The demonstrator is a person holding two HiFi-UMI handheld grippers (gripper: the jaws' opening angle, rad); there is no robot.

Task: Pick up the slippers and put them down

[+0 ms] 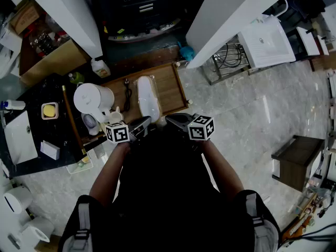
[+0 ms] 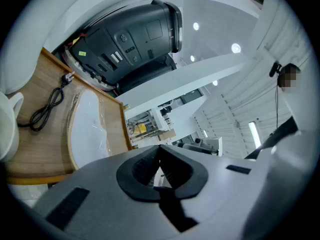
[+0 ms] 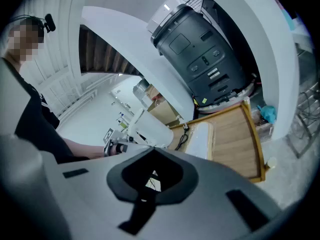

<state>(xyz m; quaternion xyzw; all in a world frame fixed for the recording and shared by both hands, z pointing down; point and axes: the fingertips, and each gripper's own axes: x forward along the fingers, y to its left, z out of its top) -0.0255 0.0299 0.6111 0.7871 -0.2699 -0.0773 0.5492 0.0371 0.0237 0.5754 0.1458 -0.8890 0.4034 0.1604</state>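
Observation:
A white pair of slippers wrapped in clear plastic (image 1: 148, 100) lies on a low wooden tray (image 1: 170, 88) just ahead of me. The packet also shows in the left gripper view (image 2: 92, 126) and the right gripper view (image 3: 201, 138). My left gripper (image 1: 144, 124) hangs at the tray's near edge, a little short of the packet's near end, with its jaws shut and empty (image 2: 159, 153). My right gripper (image 1: 173, 120) hovers beside it at the same edge, jaws also together with nothing in them (image 3: 153, 156). Neither gripper touches the slippers.
A black cable (image 1: 126, 92) and a white kettle (image 1: 93, 101) sit left of the slippers. A black machine (image 2: 135, 34) stands behind the tray between two white beams. A dark counter (image 1: 37, 140) is at the left, a wire rack (image 1: 227, 56) and dark stool (image 1: 296, 159) at the right.

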